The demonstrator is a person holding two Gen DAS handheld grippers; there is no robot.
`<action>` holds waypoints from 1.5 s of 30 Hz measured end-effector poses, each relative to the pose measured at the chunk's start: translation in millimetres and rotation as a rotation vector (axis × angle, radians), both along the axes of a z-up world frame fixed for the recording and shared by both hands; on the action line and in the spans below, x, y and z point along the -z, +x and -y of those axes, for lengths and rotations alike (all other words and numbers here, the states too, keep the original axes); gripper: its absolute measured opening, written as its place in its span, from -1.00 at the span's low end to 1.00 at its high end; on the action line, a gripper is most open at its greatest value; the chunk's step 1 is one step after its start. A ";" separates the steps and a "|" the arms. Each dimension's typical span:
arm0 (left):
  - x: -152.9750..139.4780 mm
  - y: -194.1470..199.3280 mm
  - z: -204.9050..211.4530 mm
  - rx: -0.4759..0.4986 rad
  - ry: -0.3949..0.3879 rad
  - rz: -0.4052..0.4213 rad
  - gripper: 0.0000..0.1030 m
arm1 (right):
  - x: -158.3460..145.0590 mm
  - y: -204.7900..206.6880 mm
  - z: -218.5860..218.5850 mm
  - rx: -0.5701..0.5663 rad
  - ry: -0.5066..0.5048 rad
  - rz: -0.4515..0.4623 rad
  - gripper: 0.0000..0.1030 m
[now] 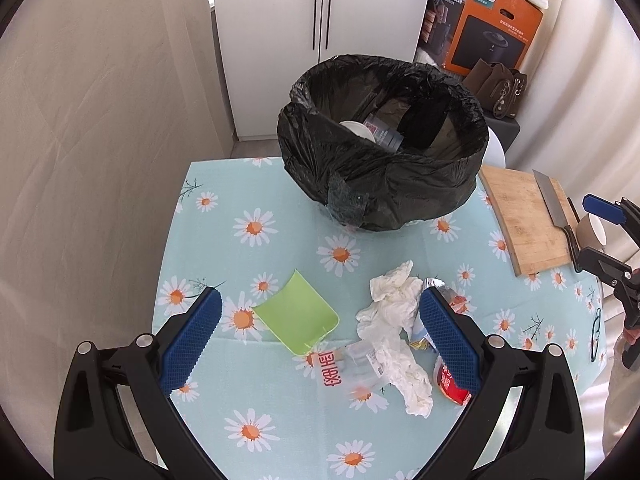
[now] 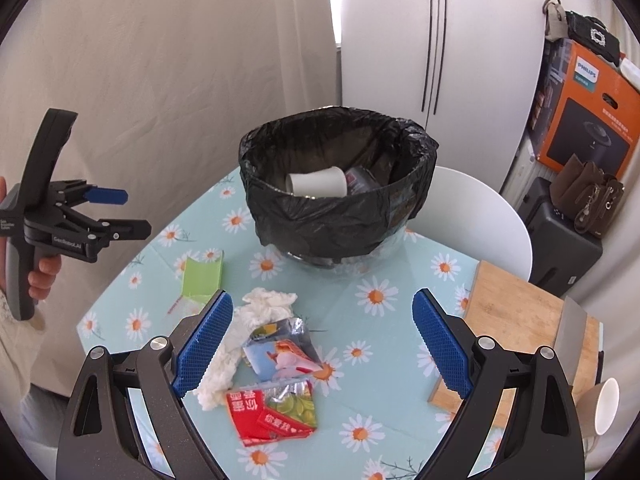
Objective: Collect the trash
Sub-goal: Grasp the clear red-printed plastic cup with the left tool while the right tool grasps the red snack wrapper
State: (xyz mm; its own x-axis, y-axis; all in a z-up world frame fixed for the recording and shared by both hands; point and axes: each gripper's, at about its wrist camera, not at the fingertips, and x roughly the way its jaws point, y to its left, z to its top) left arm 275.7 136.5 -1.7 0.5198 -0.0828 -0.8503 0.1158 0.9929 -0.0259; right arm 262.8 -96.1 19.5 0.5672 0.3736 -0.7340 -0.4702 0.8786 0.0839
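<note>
Left wrist: right claw [image 1: 592,228] cut off, apparently empty.

On your tabletop [image 2: 384,364], the bin [image 2: 340,184] stands at the far middle, with a paper cup [image 2: 318,184] and a bottle [image 2: 360,180] lying in it. In front of the bin and to its left lies the folded card [image 2: 202,278]. Nearer you sits the crumpled tissue [image 2: 248,320], with the snack wrapper [image 2: 284,350] touching its right side and the sachet [image 2: 272,412] just in front of that wrapper. To your right lies the cutting board [image 2: 516,320] with a knife [image 2: 572,328] on it, and a cup [image 2: 600,404] lies at the board's near right edge. Behind the tabletop stands a cabinet [image 2: 400,32], with a chair [image 2: 480,212] behind the bin on the right.
</note>
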 end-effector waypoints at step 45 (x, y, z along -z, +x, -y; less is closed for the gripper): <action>140.8 -16.6 11.3 0.067 -0.056 -0.284 0.88 | 166.5 -16.7 -7.1 0.005 -0.120 -0.397 0.68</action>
